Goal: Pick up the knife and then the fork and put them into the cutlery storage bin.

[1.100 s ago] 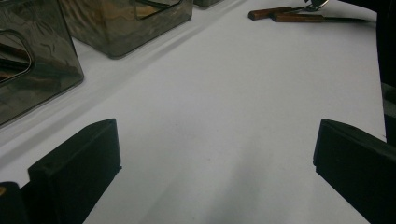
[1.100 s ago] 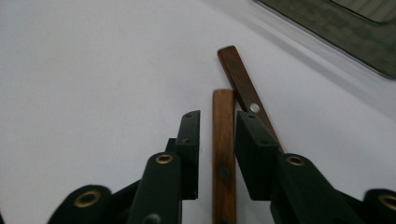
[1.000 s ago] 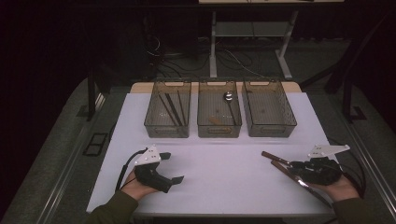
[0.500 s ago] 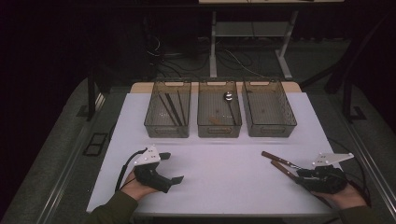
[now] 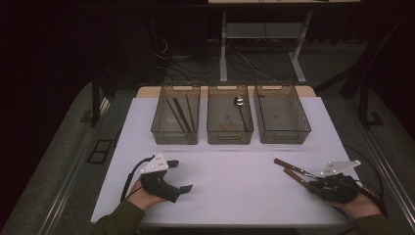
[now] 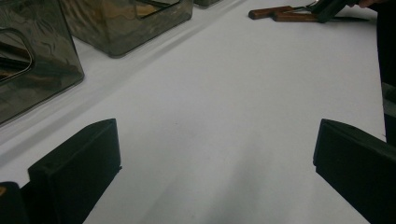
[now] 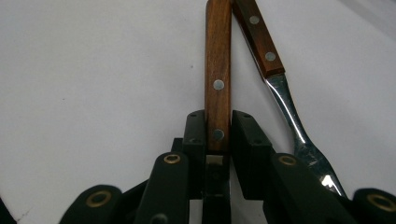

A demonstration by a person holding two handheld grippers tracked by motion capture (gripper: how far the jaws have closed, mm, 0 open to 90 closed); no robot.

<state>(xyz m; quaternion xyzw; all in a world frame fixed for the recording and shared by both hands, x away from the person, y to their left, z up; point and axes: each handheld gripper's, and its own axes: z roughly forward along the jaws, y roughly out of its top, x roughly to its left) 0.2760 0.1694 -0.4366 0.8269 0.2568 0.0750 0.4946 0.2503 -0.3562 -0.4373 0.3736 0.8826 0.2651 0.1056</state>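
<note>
Scene: a white table (image 5: 230, 196) seen from above in a dark room, with a person's two forearms coming in from the near edge, one gripper in each hand.

Grippers: two.

Left gripper (image 5: 177, 176): rests at the near left of the table, its two black jaws spread wide with bare tabletop between them; it holds nothing.

Right gripper (image 7: 218, 128): at the near right, lying low on the table. Its jaws have just been closing and now press on both sides of a wooden handle.

Wooden-handled utensils: two, side by side at the near right, handles pointing toward the middle of the table and meeting at their far ends.

Held utensil (image 7: 218, 65): its straight brown handle with metal rivets runs out from between the right gripper's jaws; its working end is hidden under the gripper, so its kind cannot be told.

Fork (image 7: 280, 93): lies on the table just beside the held utensil, with a riveted wooden handle and a shiny metal neck widening toward the gripper body; no jaw touches it.

Bins: three clear smoky plastic bins in a row across the far side of the table.

Left bin (image 5: 175, 120): several dark slim sticks lying lengthwise; the number is unclear.

Middle bin (image 5: 230, 120): one metal spoon (image 5: 240, 105) and one small brownish item.

Right bin (image 5: 281, 117): nothing visible inside.
</note>
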